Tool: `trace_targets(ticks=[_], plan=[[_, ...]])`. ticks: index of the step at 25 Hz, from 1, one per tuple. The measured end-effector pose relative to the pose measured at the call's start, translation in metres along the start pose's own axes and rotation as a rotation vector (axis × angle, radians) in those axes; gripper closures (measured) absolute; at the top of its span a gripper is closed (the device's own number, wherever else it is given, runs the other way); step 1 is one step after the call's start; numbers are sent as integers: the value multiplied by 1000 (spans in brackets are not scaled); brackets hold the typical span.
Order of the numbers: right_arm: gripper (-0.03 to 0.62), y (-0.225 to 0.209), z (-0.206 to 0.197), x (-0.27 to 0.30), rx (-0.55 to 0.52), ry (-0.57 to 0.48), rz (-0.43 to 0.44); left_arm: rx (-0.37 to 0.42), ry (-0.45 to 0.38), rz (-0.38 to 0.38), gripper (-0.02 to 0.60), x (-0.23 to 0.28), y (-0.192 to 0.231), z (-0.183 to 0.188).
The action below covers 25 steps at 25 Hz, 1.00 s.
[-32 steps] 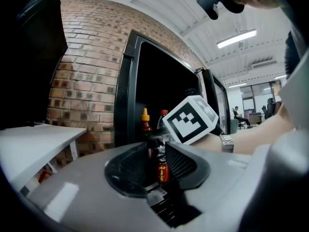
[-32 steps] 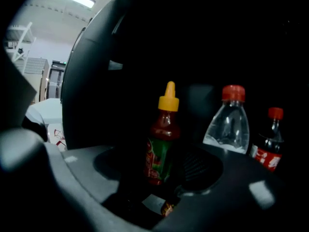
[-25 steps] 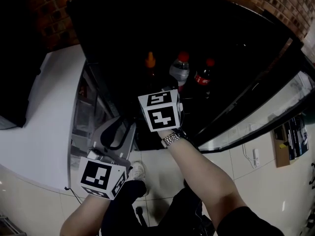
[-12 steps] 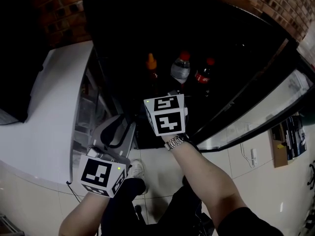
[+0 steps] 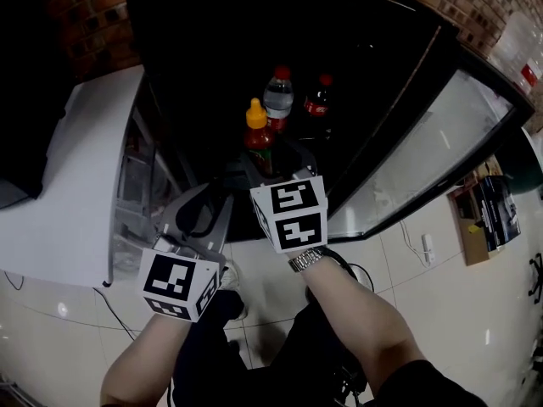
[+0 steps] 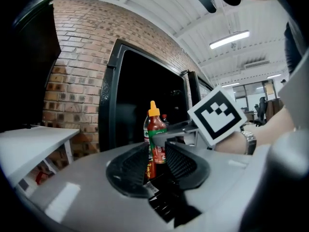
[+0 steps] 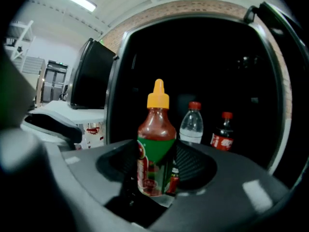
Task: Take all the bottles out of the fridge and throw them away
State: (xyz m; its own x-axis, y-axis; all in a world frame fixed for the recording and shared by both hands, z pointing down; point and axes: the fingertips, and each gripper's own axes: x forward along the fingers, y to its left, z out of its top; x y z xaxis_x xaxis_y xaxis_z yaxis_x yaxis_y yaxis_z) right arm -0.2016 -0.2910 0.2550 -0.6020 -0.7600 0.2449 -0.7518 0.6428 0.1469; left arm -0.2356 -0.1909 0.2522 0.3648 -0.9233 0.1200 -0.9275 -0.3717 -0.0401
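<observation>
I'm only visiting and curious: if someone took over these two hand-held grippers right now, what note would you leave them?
Right gripper: jaws have just been closing and grip the sauce bottle in front of the open fridge.
Left gripper: open, empty.
Water bottle and cola bottle stand inside.
Done: one bottle picked up.
Left: throw it away, then the other two; no bin in view.

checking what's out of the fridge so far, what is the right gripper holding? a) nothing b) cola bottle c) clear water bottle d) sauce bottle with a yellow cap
d: the right gripper has its jaws, which have just been closing, pressed on the sauce bottle with the yellow cap, while the water bottle and cola bottle stand behind it in the fridge.
</observation>
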Motion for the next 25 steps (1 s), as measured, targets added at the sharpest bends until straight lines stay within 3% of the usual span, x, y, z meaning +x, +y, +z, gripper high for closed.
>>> trace_targets(ticks=[7,12,19,25], plan=[[353,-24,-38,-74,18,24,-36,4,32,-69,491,15,-59,-18],[353,-44,-86,-137,61,85,-84,8,87,-170,491,24,-122,-42],[353,-81,-165,-216,124,165,-153,35,139,-331,491,44,-224,-79],[353,-98,-251,-275,201,254,-215,35,219,-444,491,45,-301,-136]])
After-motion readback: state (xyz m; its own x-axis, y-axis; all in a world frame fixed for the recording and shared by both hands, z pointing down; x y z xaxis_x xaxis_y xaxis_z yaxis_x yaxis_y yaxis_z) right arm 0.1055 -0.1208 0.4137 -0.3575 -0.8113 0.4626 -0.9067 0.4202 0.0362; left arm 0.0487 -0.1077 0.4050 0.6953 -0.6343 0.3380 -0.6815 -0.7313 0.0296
